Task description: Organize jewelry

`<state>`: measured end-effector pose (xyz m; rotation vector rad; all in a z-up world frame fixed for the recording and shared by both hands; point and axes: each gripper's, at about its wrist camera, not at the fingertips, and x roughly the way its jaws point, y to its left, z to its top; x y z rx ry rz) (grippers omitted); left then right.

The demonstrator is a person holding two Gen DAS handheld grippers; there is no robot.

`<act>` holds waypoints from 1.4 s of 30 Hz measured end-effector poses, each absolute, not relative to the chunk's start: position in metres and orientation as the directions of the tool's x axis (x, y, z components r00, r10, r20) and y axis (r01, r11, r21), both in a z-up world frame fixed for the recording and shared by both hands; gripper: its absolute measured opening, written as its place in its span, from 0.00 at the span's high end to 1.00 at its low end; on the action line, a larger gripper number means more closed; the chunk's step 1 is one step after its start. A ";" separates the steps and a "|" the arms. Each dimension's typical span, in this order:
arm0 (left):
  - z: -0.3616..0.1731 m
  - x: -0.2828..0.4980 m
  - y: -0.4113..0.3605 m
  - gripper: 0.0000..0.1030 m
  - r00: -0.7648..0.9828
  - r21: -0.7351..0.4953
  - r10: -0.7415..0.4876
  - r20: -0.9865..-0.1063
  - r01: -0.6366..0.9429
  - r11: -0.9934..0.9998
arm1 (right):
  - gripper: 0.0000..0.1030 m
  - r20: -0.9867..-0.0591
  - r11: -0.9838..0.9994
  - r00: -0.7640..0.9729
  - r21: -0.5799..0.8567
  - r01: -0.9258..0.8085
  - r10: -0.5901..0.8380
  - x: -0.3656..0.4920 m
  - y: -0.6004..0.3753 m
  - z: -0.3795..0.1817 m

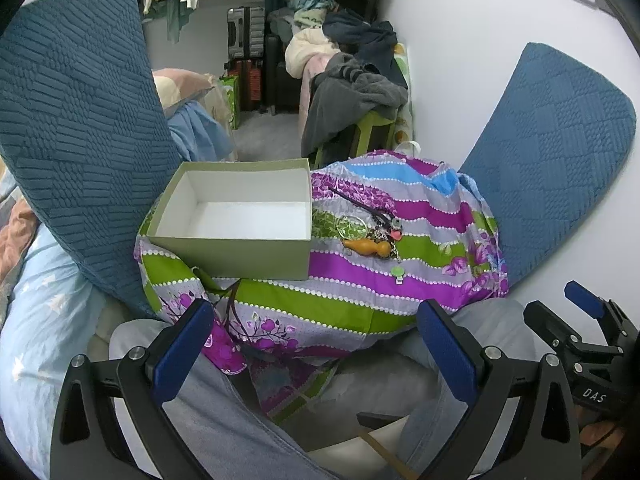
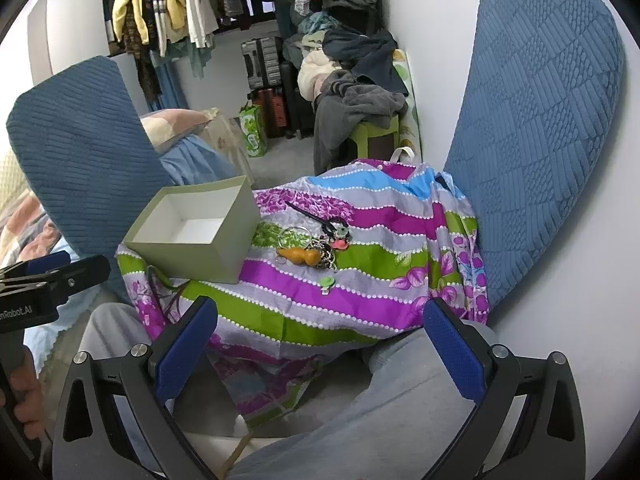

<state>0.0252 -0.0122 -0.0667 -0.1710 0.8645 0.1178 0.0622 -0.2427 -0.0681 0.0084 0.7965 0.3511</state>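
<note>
A green cardboard box with a white empty inside stands on a striped purple, green and grey cloth. To its right lies a tangled heap of jewelry: an orange gourd pendant, silver rings, chains and a dark cord. A small green clip lies nearer to me. My left gripper is open and empty, short of the cloth. My right gripper is open and empty too, well back from the heap.
Blue quilted cushions flank the cloth on both sides, the right one against a white wall. A person's grey-clad legs are below. Behind are a stool with piled clothes, suitcases and hanging garments.
</note>
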 end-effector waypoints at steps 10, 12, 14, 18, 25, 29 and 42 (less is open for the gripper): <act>-0.092 0.051 -0.016 0.01 0.601 -0.102 0.022 -0.799 -0.172 0.980 | 0.01 -0.702 0.939 0.633 0.165 -0.302 0.327 0.074 -0.248 -0.083; -0.101 0.061 -0.017 0.01 0.592 -0.117 0.006 -0.806 -0.168 0.979 | 0.01 -0.703 0.939 0.632 0.164 -0.304 0.327 0.078 -0.247 -0.089; -0.111 0.071 -0.019 0.01 0.585 -0.126 -0.008 -0.811 -0.161 0.979 | 0.06 -0.697 0.935 0.632 0.178 -0.306 0.339 0.084 -0.247 -0.098; -0.127 0.091 -0.023 0.03 0.562 -0.144 -0.037 -0.826 -0.148 0.979 | 0.20 -0.683 0.936 0.645 0.189 -0.295 0.342 0.098 -0.247 -0.117; -0.153 0.122 -0.029 0.06 0.521 -0.193 -0.097 -0.848 -0.133 0.972 | 0.52 -0.670 0.925 0.641 0.216 -0.314 0.374 0.123 -0.242 -0.149; -0.167 0.138 -0.029 0.13 0.504 -0.270 -0.168 -0.847 -0.137 0.953 | 0.58 -0.678 0.917 0.627 0.203 -0.342 0.384 0.133 -0.231 -0.166; -0.210 0.204 -0.037 0.30 0.437 -0.353 -0.258 -0.862 -0.151 0.923 | 0.56 -0.704 0.889 0.559 0.246 -0.386 0.438 0.185 -0.216 -0.212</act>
